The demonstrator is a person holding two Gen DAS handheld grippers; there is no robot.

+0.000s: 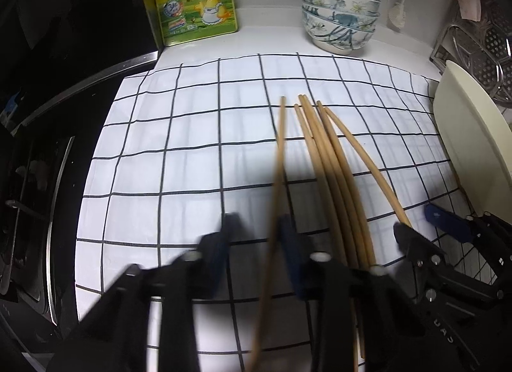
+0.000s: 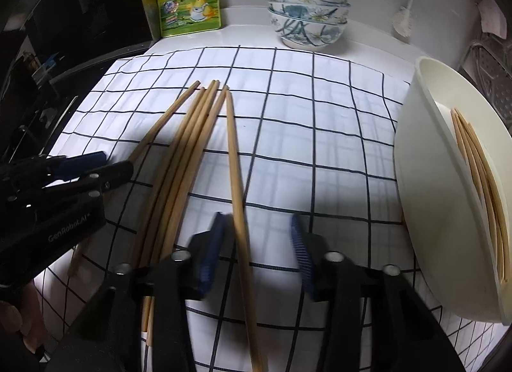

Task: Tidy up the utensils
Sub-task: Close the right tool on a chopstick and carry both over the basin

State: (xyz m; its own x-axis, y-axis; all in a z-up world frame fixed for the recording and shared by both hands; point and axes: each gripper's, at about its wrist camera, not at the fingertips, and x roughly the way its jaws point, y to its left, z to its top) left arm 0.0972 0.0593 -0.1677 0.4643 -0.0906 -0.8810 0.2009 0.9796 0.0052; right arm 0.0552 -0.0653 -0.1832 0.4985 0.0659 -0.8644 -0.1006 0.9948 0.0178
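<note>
Left gripper [image 1: 256, 228]: jaws part-open around one chopstick [image 1: 277, 167] at the left edge of the group, blurred, the right pad against it, no clamp evident; right gripper [image 2: 259, 237]: jaws part-open astride the rightmost chopstick [image 2: 235, 154], left pad touching, right pad clear; four loose chopsticks [image 2: 188, 135] lie bunched between those two on the checked cloth [image 2: 320, 122]; further chopsticks [image 2: 480, 160] rest in the cream holder [image 2: 416, 154] at the cloth's right edge; stacked bowls [image 2: 307, 16] and a seasoning pouch [image 2: 188, 0] stand behind
</note>
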